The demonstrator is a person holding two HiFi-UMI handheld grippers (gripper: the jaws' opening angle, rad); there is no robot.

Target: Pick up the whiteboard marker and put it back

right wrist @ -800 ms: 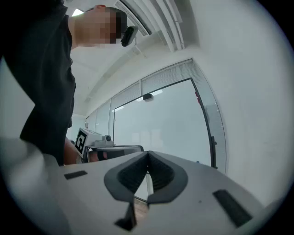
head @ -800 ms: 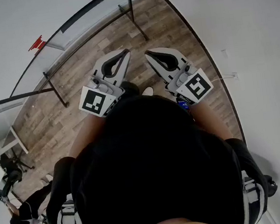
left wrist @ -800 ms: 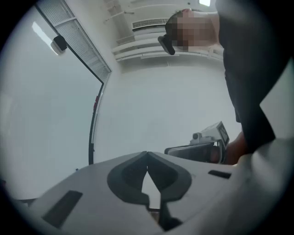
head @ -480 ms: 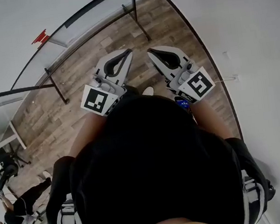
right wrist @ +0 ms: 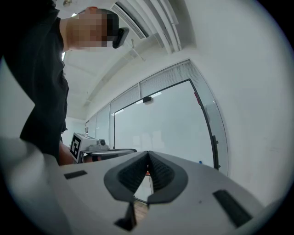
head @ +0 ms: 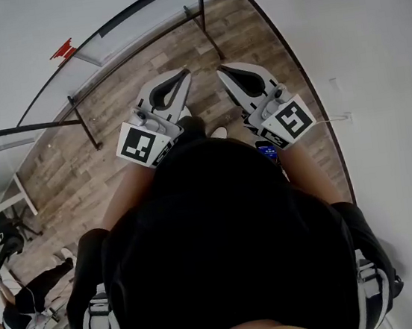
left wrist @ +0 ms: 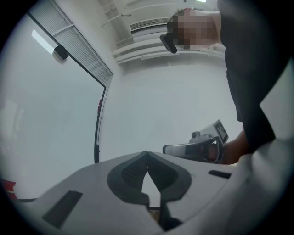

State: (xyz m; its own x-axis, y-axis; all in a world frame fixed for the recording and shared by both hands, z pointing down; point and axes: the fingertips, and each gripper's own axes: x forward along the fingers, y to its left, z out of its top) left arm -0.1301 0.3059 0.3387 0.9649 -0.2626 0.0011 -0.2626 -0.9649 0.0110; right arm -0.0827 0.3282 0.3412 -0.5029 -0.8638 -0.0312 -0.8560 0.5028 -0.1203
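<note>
Both grippers are held side by side at waist height over a wood floor, pointing at a whiteboard [head: 42, 61] on a black-framed stand. My left gripper [head: 183, 73] is shut, its tips touching with nothing between them [left wrist: 147, 153]. My right gripper [head: 221, 69] is shut and empty too [right wrist: 148, 152]. No marker shows clearly. A small red thing [head: 63, 48] sits on the board, and a tiny blue thing [right wrist: 200, 161] shows near the board's right edge, too small to identify.
The whiteboard stand's legs [head: 85, 127] reach onto the floor ahead. A white wall [head: 373, 63] runs along the right. Another person [head: 21, 305] and some gear are at the lower left, near a white table [head: 17, 201].
The view has drifted slightly and the grippers sit a touch nearer the whiteboard. Both stay shut and empty. The person at the lower left has shifted.
</note>
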